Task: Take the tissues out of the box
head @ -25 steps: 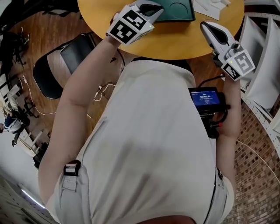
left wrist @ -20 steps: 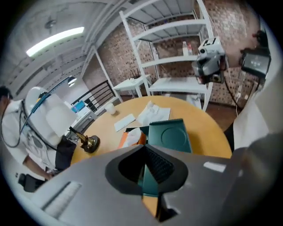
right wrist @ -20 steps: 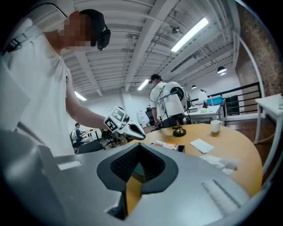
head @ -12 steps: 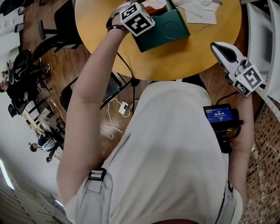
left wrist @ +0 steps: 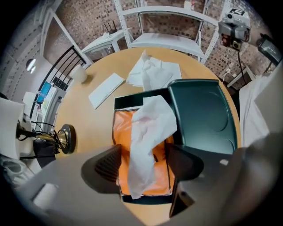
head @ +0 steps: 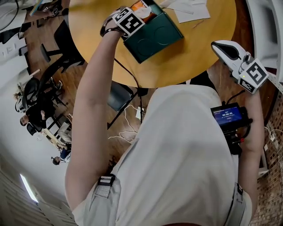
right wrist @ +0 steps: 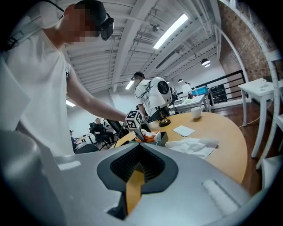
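Note:
A dark green tissue box (left wrist: 146, 176) with an orange lining stands on the round wooden table (left wrist: 88, 119), its lid (left wrist: 201, 114) swung open to the right. One white tissue (left wrist: 150, 132) sticks up out of it. My left gripper (left wrist: 143, 161) hovers right over the box, and its jaws are opening, one on each side of the tissue without pressing it. In the head view the left gripper (head: 140, 8) is at the box (head: 154, 39). My right gripper (head: 217, 45) is shut and empty, held off the table's right edge.
A pile of loose white tissues (left wrist: 152, 73) lies beyond the box, with a flat white packet (left wrist: 106, 89) and a white cup (left wrist: 79, 73) to the left. A brass lamp base (left wrist: 64, 137) stands at the table's left. White shelving (left wrist: 177, 26) stands behind.
My left arm has reached forward from the table's near edge to the box, which now shows its orange inside. The right gripper has stayed by the table's right edge.

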